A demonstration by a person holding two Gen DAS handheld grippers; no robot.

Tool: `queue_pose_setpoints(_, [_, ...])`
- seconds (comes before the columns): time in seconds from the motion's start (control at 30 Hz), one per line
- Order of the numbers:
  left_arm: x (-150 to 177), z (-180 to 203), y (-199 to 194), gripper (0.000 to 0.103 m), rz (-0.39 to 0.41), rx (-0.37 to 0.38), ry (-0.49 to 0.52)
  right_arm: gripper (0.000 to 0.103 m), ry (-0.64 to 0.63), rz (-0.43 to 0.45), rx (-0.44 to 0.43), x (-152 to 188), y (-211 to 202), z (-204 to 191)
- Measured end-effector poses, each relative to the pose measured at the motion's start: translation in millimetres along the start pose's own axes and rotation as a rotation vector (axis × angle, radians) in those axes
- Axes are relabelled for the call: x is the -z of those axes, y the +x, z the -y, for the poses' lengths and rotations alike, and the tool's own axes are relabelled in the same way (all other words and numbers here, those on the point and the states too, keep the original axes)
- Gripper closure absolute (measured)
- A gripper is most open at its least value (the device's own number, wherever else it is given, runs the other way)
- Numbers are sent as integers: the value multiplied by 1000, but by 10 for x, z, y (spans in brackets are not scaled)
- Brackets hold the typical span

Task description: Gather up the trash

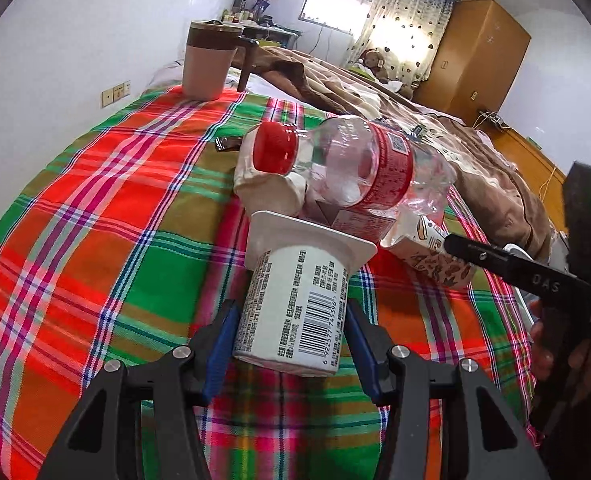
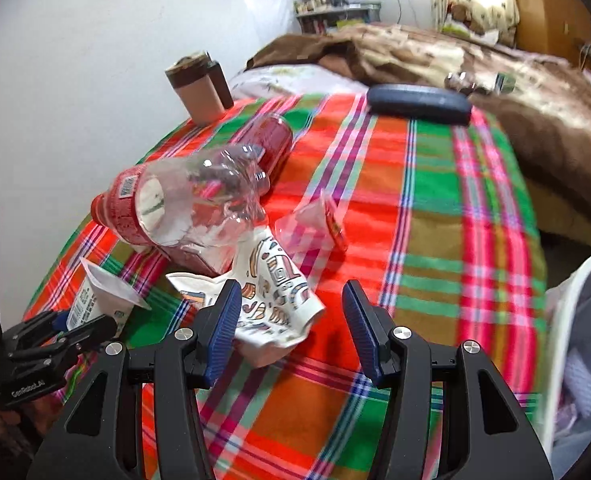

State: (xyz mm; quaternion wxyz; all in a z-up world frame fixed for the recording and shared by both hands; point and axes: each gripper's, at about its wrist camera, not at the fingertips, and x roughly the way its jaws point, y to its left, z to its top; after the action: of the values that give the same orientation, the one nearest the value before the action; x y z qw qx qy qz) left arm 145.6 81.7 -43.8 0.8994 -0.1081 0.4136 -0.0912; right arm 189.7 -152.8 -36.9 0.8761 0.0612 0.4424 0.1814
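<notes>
Pads of my left gripper [image 1: 291, 344] clamp the white barcoded yogurt cup [image 1: 295, 304]; my right gripper [image 2: 291, 332] gapes empty, crumpled patterned paper cup [image 2: 271, 300] at eleven o'clock.

The trash sits bunched together: the clear bottle [image 1: 359, 164] lies across a crumpled paper cup [image 2: 271, 312] and the yogurt cup [image 1: 295, 300], leaving no gap between them. To the right, the plaid cloth [image 2: 435, 208] lies bare up to the dark case [image 2: 419, 103]. The brown mug [image 1: 209, 64] stands well apart by the wall.
</notes>
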Motion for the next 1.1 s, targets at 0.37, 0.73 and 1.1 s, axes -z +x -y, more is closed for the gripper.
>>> queue_pose_setpoints(0.37, [-21, -37, 32, 50, -9, -10, -14, 49, 26, -34, -73, 164, 87, -124])
queue_pose_setpoints(0.73, [-32, -31, 91, 50, -16, -24, -15, 73, 11, -1, -12, 301, -1, -208])
queue_pose_setpoints(1.1, [0, -29, 58, 52, 1, -27, -41, 73, 69, 34, 70, 379, -111, -108])
